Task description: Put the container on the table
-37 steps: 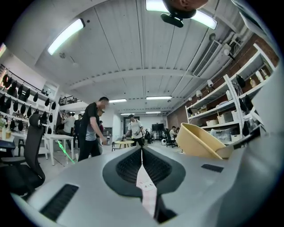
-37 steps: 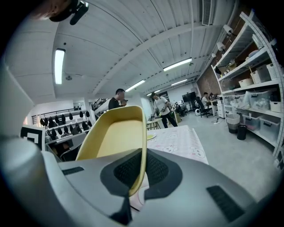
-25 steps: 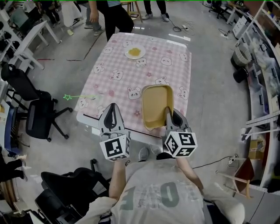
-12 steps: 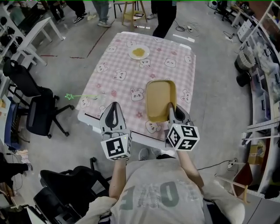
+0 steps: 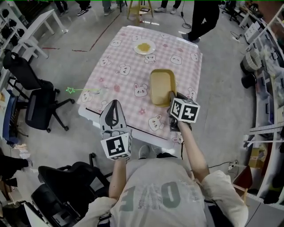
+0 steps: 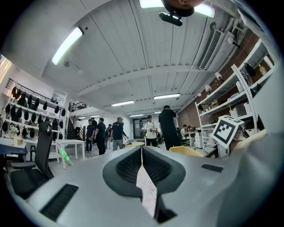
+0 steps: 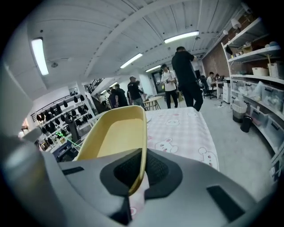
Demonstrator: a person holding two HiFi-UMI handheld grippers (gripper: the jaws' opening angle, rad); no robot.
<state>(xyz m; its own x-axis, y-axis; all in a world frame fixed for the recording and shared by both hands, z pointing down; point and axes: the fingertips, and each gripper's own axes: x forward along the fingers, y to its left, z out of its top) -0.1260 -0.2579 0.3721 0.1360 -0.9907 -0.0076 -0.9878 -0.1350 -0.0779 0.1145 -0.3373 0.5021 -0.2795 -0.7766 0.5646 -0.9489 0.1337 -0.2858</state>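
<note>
The container (image 5: 162, 87) is a shallow yellow tray, empty inside. It hangs over the right part of the table (image 5: 122, 73), which has a pink checked cloth with bunny prints. My right gripper (image 5: 172, 95) is shut on the near rim of the container (image 7: 114, 132), and the rim sits pinched between its pads (image 7: 138, 172). Whether the tray's underside touches the cloth I cannot tell. My left gripper (image 5: 113, 105) is off the table's near edge, level, with its jaws shut and nothing in them (image 6: 142, 155).
A small plate with yellow food (image 5: 144, 47) sits at the table's far end. Black office chairs (image 5: 33, 111) stand to the left, shelving (image 5: 266, 75) to the right. People (image 5: 204, 17) stand past the far end of the table, near a wooden stool (image 5: 141, 9).
My right gripper has carried the container forward and down, from the table's near edge to over the cloth. The left gripper has stayed where it was.
</note>
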